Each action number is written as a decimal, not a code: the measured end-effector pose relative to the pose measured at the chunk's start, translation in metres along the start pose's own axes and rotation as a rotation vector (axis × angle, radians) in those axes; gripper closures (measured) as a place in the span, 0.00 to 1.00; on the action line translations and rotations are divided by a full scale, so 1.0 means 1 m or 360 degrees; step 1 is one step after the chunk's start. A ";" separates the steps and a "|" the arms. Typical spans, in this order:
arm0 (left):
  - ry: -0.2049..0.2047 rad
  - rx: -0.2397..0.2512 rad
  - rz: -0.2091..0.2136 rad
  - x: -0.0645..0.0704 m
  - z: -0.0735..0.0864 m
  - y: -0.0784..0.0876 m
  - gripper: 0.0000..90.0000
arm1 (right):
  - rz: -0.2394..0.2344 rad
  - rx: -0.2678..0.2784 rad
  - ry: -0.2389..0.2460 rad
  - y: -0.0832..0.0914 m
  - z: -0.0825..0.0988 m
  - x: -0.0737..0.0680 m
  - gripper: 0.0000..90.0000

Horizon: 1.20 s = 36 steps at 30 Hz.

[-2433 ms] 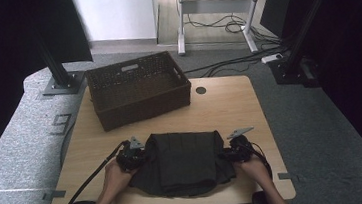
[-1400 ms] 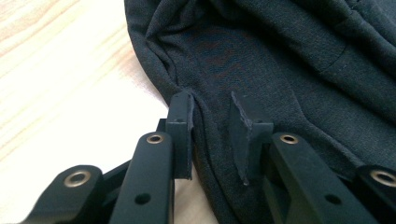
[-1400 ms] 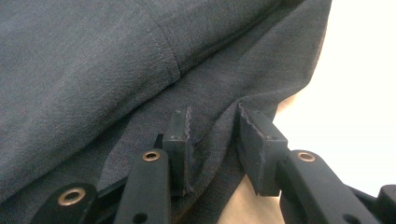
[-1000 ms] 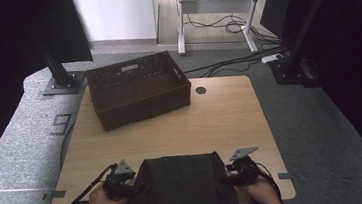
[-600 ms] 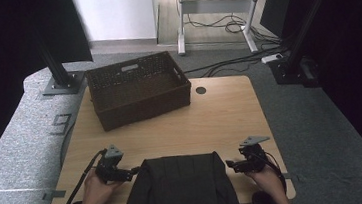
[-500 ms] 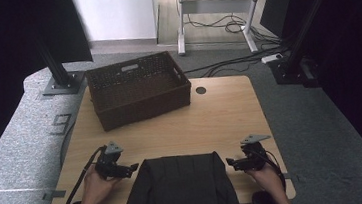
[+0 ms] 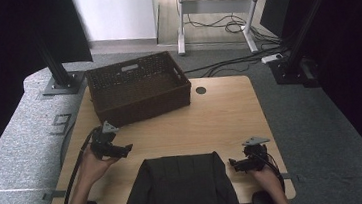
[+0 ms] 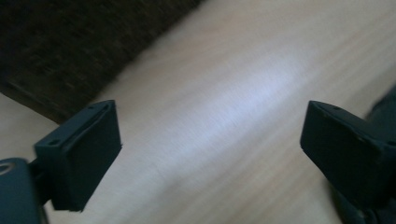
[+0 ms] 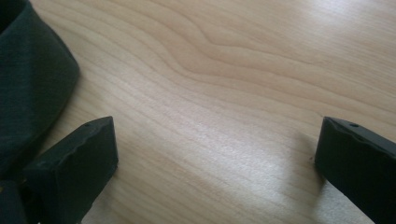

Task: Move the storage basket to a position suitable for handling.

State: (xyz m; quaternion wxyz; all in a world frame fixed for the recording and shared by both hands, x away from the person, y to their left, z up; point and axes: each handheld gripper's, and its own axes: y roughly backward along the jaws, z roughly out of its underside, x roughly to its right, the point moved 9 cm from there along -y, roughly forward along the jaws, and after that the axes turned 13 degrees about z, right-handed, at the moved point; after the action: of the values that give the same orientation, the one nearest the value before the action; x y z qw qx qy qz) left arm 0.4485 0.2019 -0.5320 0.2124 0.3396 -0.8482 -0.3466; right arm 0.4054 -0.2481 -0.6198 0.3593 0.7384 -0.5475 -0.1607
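Slippage first, as the risk in the high view: saw the dark cloth (image 7: 182,187) folded at lower centre, its near part draped past the table (image 7: 220,113) edge, released. Judged that its overhanging weight could drag it off, or undo the fold, if bumped by a forearm. Found the left gripper (image 7: 123,149) at centre left, raised, and the right gripper (image 7: 233,165) at lower right, just beside the cloth; both spread wide, just been opening, nothing between the jaws. Noted the woven basket (image 7: 141,106) at upper left, near the left gripper, and a round hole (image 7: 200,90) beside it; bare wood between cloth and basket, nothing in the way.

In the left gripper view: saw the left gripper (image 8: 210,149) with jaws far apart over bare wood, basket (image 8: 70,42) blurred at upper left, cloth (image 8: 385,107) at right edge. Judged a knock against the basket wall possible.

In the right gripper view: saw the right gripper (image 9: 215,154) gaping over wood grain, cloth (image 9: 28,79) at left beside one jaw. Judged a snag on that corner possible.
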 end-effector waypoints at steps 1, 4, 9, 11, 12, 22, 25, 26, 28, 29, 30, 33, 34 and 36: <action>0.0005 0.0016 -0.0014 -0.003 -0.004 0.002 0.09 | 0.0003 0.0022 -0.0010 0.000 0.000 0.000 0.00; 0.0035 0.0050 -0.0028 -0.015 -0.017 0.010 0.15 | 0.0011 0.0053 -0.0025 -0.001 0.000 0.001 0.00; 0.0065 0.0076 -0.0055 -0.032 -0.033 0.021 0.23 | 0.0011 0.0053 -0.0025 -0.001 0.000 0.001 0.00; 0.0082 0.0093 -0.0073 -0.038 -0.038 0.026 0.24 | 0.0012 0.0053 -0.0025 -0.001 0.000 0.001 0.00; 0.0086 0.0096 -0.0082 -0.041 -0.041 0.029 0.26 | 0.0012 0.0053 -0.0026 -0.001 0.000 0.001 0.00; 0.0176 0.0109 -0.0239 -0.085 -0.059 0.045 0.34 | 0.0013 0.0056 -0.0026 -0.001 0.000 0.001 0.00; 0.0193 0.0111 -0.0286 -0.097 -0.063 0.047 0.37 | 0.0012 0.0056 -0.0026 -0.001 0.000 0.001 0.00; 0.0197 0.0110 -0.0300 -0.100 -0.064 0.047 0.38 | 0.0013 0.0056 -0.0026 -0.001 0.000 0.001 0.00; 0.0204 0.0110 -0.0318 -0.106 -0.066 0.046 0.40 | 0.0013 0.0056 -0.0026 -0.001 0.000 0.001 0.00; 0.0214 0.0110 -0.0325 -0.109 -0.067 0.046 0.41 | 0.0012 0.0056 -0.0026 -0.001 0.000 0.001 0.00; 0.0227 0.0106 -0.0327 -0.113 -0.068 0.045 0.42 | 0.0013 0.0056 -0.0025 -0.001 0.000 0.001 0.00; 0.0257 0.0103 -0.0316 -0.120 -0.068 0.040 0.48 | 0.0013 0.0056 -0.0025 -0.001 0.000 0.001 0.00; 0.0268 0.0099 -0.0322 -0.122 -0.067 0.038 0.49 | 0.0013 0.0056 -0.0026 -0.001 0.000 0.001 0.00; 0.0282 0.0078 -0.0335 -0.127 -0.064 0.033 0.51 | 0.0013 0.0056 -0.0025 -0.001 0.000 0.001 0.00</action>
State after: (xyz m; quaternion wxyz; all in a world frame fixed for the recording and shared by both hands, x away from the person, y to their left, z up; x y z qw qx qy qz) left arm 0.5588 0.2828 -0.4803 0.2405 0.4610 -0.7940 -0.3149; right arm 0.4061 -0.2488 -0.6204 0.3424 0.7412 -0.5561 -0.1555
